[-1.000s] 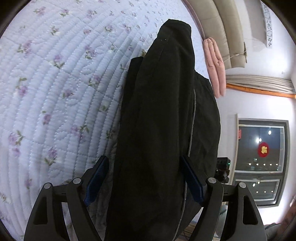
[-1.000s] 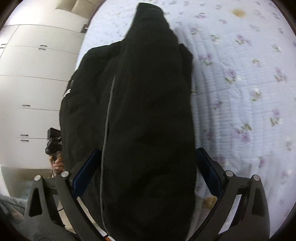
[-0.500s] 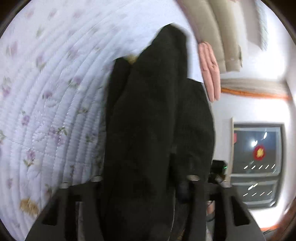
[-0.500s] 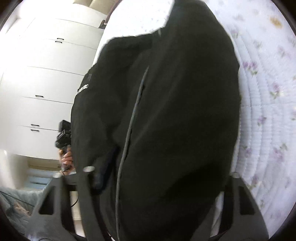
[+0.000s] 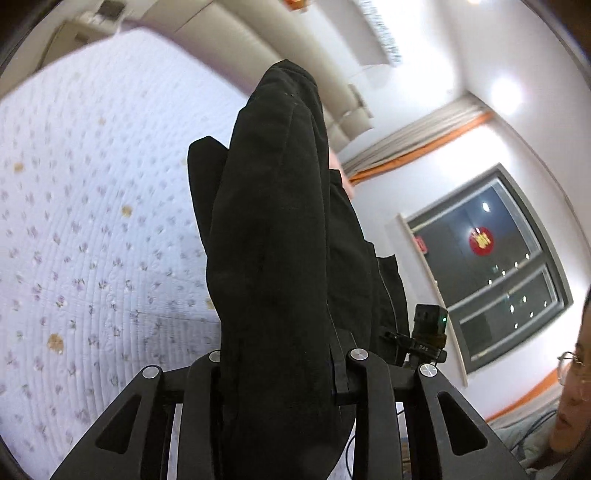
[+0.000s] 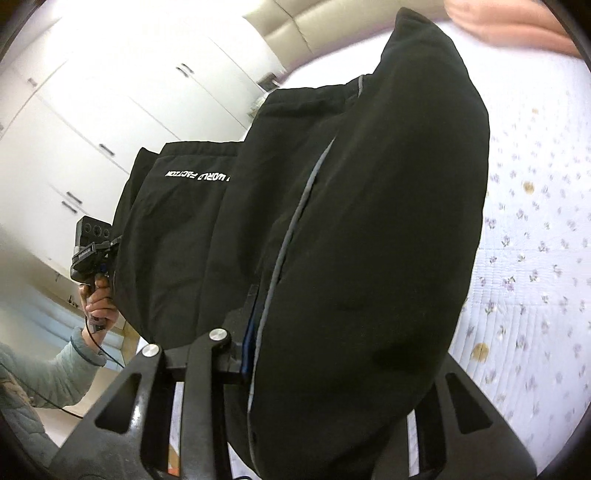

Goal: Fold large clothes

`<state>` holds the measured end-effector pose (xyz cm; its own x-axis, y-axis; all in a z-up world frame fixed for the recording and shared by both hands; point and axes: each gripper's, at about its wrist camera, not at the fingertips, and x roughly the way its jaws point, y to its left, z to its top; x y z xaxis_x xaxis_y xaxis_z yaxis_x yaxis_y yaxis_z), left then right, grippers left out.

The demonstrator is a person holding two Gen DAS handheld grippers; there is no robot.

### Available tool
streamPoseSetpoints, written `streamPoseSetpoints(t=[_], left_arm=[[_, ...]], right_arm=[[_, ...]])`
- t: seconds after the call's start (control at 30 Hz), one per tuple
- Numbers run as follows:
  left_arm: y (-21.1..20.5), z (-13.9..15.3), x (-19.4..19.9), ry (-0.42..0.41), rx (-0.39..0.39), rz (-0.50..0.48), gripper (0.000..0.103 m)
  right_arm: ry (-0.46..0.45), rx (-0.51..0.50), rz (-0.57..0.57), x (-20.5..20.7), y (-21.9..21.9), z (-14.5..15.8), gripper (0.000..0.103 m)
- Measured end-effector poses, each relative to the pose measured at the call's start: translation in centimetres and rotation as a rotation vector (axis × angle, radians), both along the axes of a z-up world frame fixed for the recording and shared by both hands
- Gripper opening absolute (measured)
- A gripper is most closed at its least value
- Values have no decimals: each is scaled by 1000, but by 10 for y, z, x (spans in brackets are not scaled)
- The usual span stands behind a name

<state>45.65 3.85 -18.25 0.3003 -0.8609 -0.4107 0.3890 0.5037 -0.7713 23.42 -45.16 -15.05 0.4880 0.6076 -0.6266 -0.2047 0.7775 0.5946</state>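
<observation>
A large black garment [image 5: 280, 240] with a grey zip line and white lettering [image 6: 332, 229] hangs lifted above the bed, stretched between both grippers. My left gripper [image 5: 282, 363] is shut on one end of it; thick folds bulge up between its fingers. My right gripper [image 6: 332, 354] is shut on the other end, its right finger hidden under the cloth. The left gripper, held in a hand [image 6: 96, 295], shows in the right wrist view [image 6: 90, 240]. The right gripper shows in the left wrist view [image 5: 424, 332].
The bed's white quilt with small purple flowers [image 5: 92, 240] lies below and beyond. A beige headboard [image 5: 266, 44] and a pink pillow [image 6: 509, 22] are at the far end. White wardrobes [image 6: 92, 110] stand on one side, a dark window [image 5: 487, 266] on the other.
Both grippers closed on the black garment and lifted it up off the quilt; the views tilted upward toward the headboard and walls.
</observation>
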Motion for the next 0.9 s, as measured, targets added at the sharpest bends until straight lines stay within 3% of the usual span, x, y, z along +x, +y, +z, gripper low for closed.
streamPoseSetpoints(t=[0.2, 0.4, 0.5, 0.7, 0.9], left_arm=[[19, 38, -54, -109, -5, 5, 29], [33, 53, -129, -174, -6, 17, 29], [42, 53, -172, -182, -10, 29, 29], [54, 44, -236, -144, 42, 83, 29], [57, -5, -242, -23, 49, 104, 29]], right_arm=[[-82, -49, 16, -27, 16, 40, 30], [-85, -86, 28, -26, 19, 32, 30], [-86, -93, 24, -44, 24, 32, 30], [-43, -99, 18, -66, 32, 25, 30], [49, -74, -11, -45, 43, 0, 30]])
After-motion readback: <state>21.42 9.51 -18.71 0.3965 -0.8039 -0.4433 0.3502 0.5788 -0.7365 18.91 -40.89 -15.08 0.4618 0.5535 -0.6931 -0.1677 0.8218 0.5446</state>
